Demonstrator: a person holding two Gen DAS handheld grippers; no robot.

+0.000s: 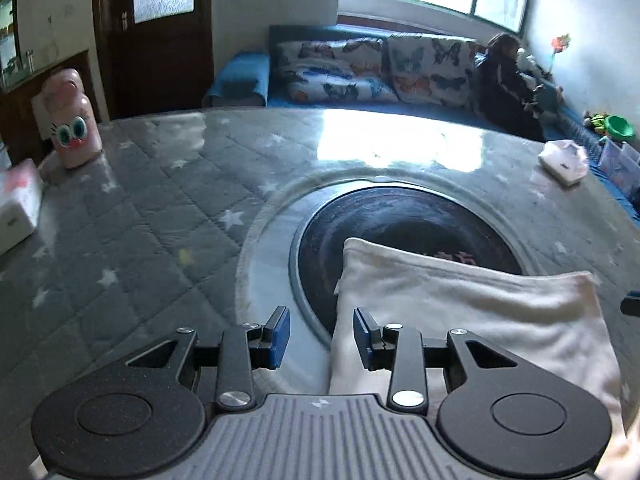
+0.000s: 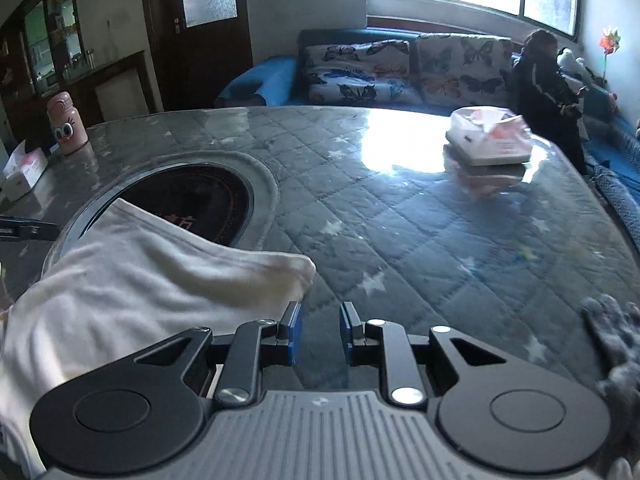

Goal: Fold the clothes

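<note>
A white folded garment point(image 1: 460, 308) lies on the grey quilted table, partly over the dark round hob. In the right wrist view the garment point(image 2: 140, 280) lies at lower left. My left gripper point(image 1: 322, 332) is open and empty, its jaws straddling the garment's left edge. My right gripper point(image 2: 320, 330) is open and empty, just right of the garment's right corner, over the table cover. The tip of the right gripper point(image 1: 632, 304) shows at the right edge of the left wrist view.
The dark round hob point(image 1: 400, 216) is set in the table point(image 2: 400, 220). A pink bottle point(image 1: 76, 120) and a tissue box point(image 1: 16, 204) stand at far left. A tissue pack point(image 2: 488, 136) lies at far right. A person point(image 2: 544, 80) sits on the sofa behind.
</note>
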